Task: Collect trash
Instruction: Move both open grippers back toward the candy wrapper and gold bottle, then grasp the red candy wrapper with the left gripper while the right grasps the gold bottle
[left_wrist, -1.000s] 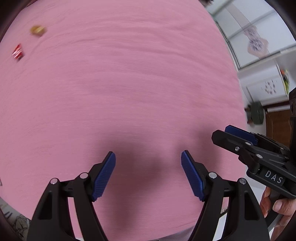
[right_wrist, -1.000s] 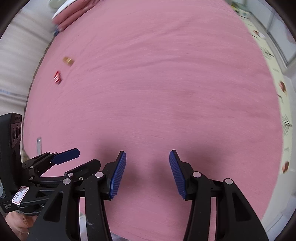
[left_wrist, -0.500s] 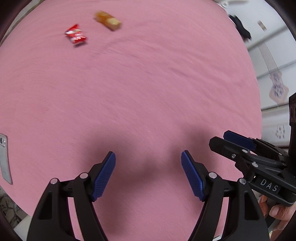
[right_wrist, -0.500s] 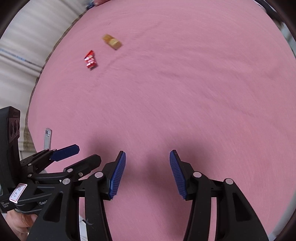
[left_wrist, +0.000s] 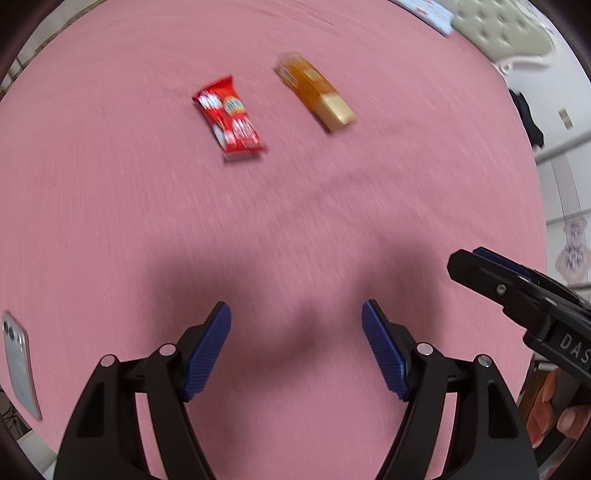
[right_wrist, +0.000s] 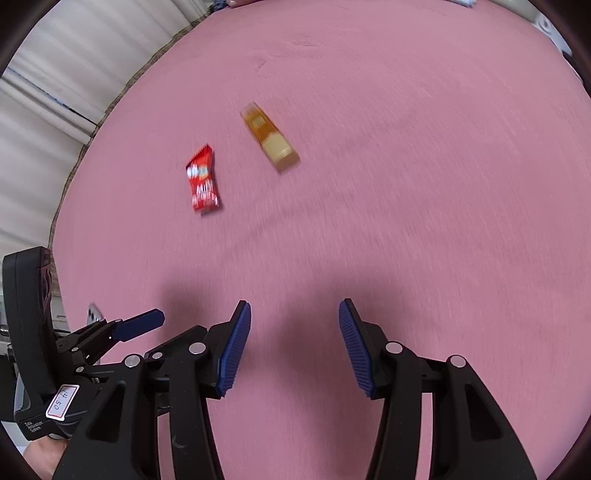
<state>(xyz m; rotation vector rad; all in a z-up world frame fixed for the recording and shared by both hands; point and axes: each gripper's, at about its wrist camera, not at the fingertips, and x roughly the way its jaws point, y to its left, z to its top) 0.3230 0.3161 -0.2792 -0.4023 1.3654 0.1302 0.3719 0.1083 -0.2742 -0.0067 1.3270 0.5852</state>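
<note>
Two wrappers are seen on the pink bed.
The red wrapper (left_wrist: 228, 114) and orange wrapper (left_wrist: 316, 92) lie side by side, apart, ahead of the left hand-held gripper (left_wrist: 295, 347) and right hand-held gripper (right_wrist: 293, 347); both are held spread, empty.

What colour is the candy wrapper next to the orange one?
The candy wrapper is red with white and colourful print, clearest in the left wrist view.

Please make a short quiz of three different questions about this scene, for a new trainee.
1. True or false: the left tool holds the red snack wrapper.
2. What lies right of the red wrapper on the pink bedsheet? A) orange-and-beige snack packet B) a green bottle C) a spoon
3. Fill in: the right tool has its jaws ____.

Key: 1 false; 2 A; 3 open.
</note>
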